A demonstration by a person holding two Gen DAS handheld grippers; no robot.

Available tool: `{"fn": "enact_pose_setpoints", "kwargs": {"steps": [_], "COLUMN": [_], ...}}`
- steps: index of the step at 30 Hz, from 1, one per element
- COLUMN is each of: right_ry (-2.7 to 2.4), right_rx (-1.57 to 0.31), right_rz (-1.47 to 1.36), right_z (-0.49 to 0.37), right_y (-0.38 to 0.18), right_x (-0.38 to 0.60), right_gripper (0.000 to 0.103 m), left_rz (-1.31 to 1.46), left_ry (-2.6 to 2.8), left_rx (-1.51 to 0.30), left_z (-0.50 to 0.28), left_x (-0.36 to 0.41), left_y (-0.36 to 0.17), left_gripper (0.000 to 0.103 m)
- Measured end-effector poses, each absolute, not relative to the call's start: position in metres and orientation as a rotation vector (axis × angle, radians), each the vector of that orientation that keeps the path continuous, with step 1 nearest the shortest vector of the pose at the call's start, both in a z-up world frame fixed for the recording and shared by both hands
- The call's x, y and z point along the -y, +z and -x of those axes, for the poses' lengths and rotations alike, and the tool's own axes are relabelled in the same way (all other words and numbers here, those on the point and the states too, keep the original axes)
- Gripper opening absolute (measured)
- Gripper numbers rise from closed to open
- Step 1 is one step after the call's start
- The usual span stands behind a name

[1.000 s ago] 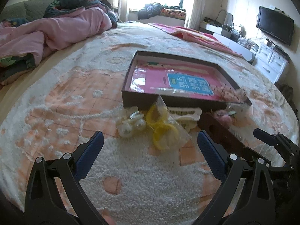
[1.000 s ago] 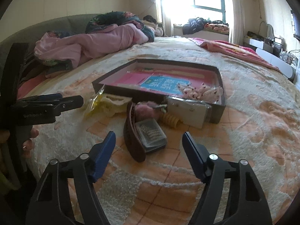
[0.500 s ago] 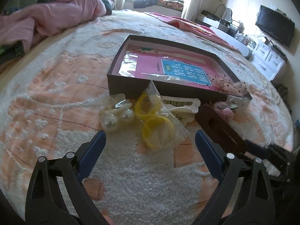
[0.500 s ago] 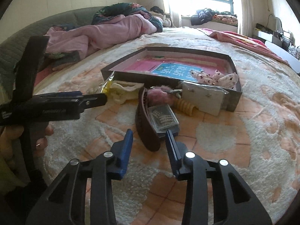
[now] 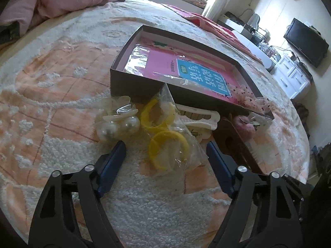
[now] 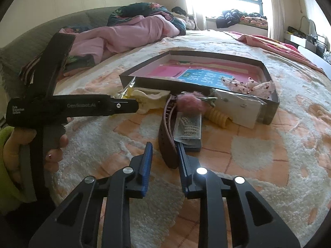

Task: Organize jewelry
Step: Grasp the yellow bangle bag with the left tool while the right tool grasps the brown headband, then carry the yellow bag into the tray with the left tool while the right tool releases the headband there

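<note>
Left wrist view. Left gripper [image 5: 165, 155] spread wide, holding nothing, poised low over bedspread [image 5: 51, 78]. Clear bag of yellow bangles [image 5: 167, 132] lying between the fingertips at 12 o'clock, untouched. Pearl hair ties [image 5: 118, 125] at 11 o'clock, just beside the bag. White hair claw [image 5: 200, 117] at 1 o'clock, against the wall of the shallow dark box [image 5: 132, 82]. Inside the box: pink book [image 5: 182, 68] in plastic wrap, plus dotted fabric scrunchies [image 5: 252, 101] in the near right corner. No other jewelry inside.

Right wrist view. Right gripper [image 6: 164, 158] narrowed to a small gap, not closed on anything; brown strap [image 6: 165, 136] standing on edge at 12 o'clock, right fingertip touching or nearly touching it. Clear case of beads [image 6: 189, 127] just right of the strap. Pink pom clip [image 6: 189, 103], yellow coil tie [image 6: 217, 117] and white card packet [image 6: 238, 109] clustered outside the box front.

Judgement: task at an early stage; most pieces not yet boxed.
</note>
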State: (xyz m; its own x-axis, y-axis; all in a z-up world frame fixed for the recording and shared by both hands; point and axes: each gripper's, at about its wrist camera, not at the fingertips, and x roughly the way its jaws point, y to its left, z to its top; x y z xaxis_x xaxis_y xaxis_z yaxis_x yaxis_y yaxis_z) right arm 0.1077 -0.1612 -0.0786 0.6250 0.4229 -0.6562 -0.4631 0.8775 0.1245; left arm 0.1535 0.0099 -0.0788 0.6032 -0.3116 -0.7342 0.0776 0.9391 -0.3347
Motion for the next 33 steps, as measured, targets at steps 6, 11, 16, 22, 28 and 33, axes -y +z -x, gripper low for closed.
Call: {"fn": "enact_pose_setpoints", "kwargs": {"steps": [6,11,16,22,28,33], "right_ry": [0.528,0.541,0.561,0.565,0.564,0.565], "right_rx": [-0.738,-0.735,-0.709,-0.674,-0.642,-0.602], "right_rz": [0.064,0.062,0.079,0.077,0.050,0.035], "right_z": [-0.111,-0.109,-0.102,-0.099,-0.099,-0.096], "right_y": [-0.080,-0.079,-0.074,-0.065,-0.055,-0.044], "right_x": [0.151,0.150,0.150,0.154,0.162,0.168], "right_gripper": [0.008,0.007,0.007,0.007,0.007,0.007], "left_rz": [0.320,0.325,0.333,0.331,0.236,0.215], "left_ry": [-0.233,-0.259,-0.244,-0.245,-0.227,-0.225], "left_rx": [-0.911,-0.912,-0.905,-0.881,-0.797,-0.760], "left_z": [-0.157,-0.156,-0.152,-0.144,-0.129,-0.125], "left_x": [-0.014,-0.012,-0.015,-0.020,-0.011,-0.008], "left_y": [-0.081,-0.080,-0.078,-0.071,-0.050,-0.038], "left_gripper": [0.059,0.043,0.017,0.016,0.016,0.016]}}
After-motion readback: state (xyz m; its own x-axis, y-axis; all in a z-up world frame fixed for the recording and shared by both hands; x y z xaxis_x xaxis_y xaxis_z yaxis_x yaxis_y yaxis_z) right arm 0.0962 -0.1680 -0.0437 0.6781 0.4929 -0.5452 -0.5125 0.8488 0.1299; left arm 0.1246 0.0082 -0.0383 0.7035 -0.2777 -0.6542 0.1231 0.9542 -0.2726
